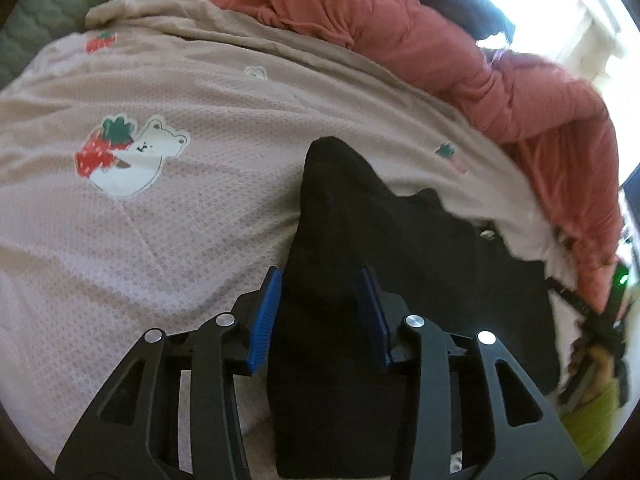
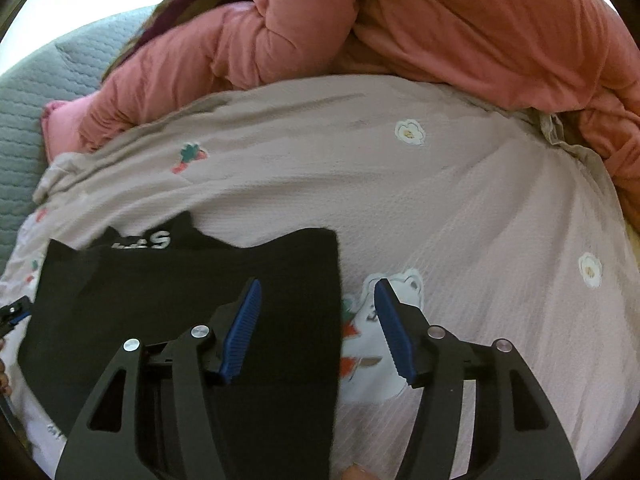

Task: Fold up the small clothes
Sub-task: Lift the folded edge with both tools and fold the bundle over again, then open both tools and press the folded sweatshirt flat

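Note:
A small black garment point(image 1: 352, 240) lies on a pale pink bedspread point(image 1: 160, 220) printed with bears and strawberries. In the left wrist view my left gripper point(image 1: 320, 300) is open, its blue pads point(image 1: 266, 320) on either side of a raised fold of the black cloth. In the right wrist view the garment point(image 2: 180, 300) lies flat with white lettering near its far edge. My right gripper point(image 2: 316, 320) is open over the garment's right edge, left pad over the cloth, right pad point(image 2: 394, 332) over the bedspread.
A bunched coral-red quilt point(image 1: 460, 48) lies along the far side of the bed, also in the right wrist view point(image 2: 440, 20). A grey-green quilted mattress point(image 2: 36, 92) shows at left. The other gripper and a hand show at far right point(image 1: 600, 340).

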### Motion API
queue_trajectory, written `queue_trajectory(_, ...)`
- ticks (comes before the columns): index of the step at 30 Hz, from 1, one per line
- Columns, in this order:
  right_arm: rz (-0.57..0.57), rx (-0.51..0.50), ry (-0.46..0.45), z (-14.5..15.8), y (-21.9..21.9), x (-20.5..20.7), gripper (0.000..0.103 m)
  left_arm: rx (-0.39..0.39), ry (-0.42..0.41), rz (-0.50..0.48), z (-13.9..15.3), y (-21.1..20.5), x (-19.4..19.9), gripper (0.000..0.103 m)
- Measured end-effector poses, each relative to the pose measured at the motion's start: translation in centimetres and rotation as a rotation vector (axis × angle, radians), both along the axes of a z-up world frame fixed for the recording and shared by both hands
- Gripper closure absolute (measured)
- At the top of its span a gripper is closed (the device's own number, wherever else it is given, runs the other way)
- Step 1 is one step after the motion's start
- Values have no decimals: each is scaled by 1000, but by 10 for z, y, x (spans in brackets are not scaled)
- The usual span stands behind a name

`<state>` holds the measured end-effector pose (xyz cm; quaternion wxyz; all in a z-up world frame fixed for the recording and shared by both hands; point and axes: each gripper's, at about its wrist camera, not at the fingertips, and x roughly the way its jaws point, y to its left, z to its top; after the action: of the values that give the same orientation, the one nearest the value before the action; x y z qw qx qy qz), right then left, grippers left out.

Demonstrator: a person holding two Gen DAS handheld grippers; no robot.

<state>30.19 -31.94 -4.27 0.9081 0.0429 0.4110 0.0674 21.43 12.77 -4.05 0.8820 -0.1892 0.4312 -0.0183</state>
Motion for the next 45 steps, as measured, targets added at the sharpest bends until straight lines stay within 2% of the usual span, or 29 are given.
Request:
queue_trajectory(3, 12, 7, 25, -6, 1, 12, 47, 40, 12, -4, -6, -6, 5, 71)
queue_trajectory(5, 13, -7, 41, -11, 2, 19, 54, 56, 16, -5, -10, -8, 7, 74)
queue_trajectory(6, 25, 3, 42, -13, 3, 21, 70, 70, 14, -7, -11, -10, 8, 86)
queue_trajectory(7, 42, 18, 42, -13, 4, 22, 89, 79, 13, -6, -11, -12, 9, 92)
queue_trajectory(8, 54, 19, 38, -13, 5, 22, 93, 108, 6, 3, -10, -14, 7, 94)
queue_trajectory(12, 79, 7, -52, 5, 10, 14, 94, 164, -70, 28, 7, -16, -2, 97)
queue_trajectory(14, 75, 18, -90, 14, 8, 14, 94, 155, -95, 37, 13, -13, -4, 97)
queue_trajectory(17, 70, 8, -81, 13, 9, 23, 94, 181, -88, 50, 10, -12, -1, 97)
queue_trajectory(18, 70, -5, -67, 9, 10, 26, 94, 204, -71, 65, 5, -11, -1, 101)
queue_trajectory(19, 66, -25, -35, 1, 12, 31, 94, 224, -47, 76, -1, -11, 2, 101)
queue_trajectory(21, 49, -55, 28, -15, 14, 37, 93, 169, 1, 86, -16, -2, 3, 101)
queue_trajectory(23, 39, -78, 28, -21, 15, 35, 89, 149, 6, 93, -20, 3, 0, 98)
queue_trajectory(27, 14, -165, 6, -18, 20, 26, 74, 160, -3, 92, -12, 1, -6, 96)
queue_trajectory(29, 12, -176, -7, -13, 21, 20, 70, 182, -8, 85, -6, -2, -10, 96)
queue_trajectory(31, 5, -189, -32, -5, 23, 9, 55, 196, -9, 79, -3, -6, -14, 94)
queue_trajectory(34, 22, -187, -92, 10, 29, -11, 49, 206, -7, 75, 1, -10, -18, 87)
queue_trajectory(37, 57, -178, -132, 22, 38, -31, 44, 209, -9, 63, 5, -16, -22, 85)
queue_trajectory(40, 112, -157, -150, 30, 47, -53, 37, 206, -22, 48, 12, -21, -28, 76)
queue_trajectory(45, 192, -119, -146, 33, 65, -80, 35, 208, -35, 16, 19, -33, -36, 71)
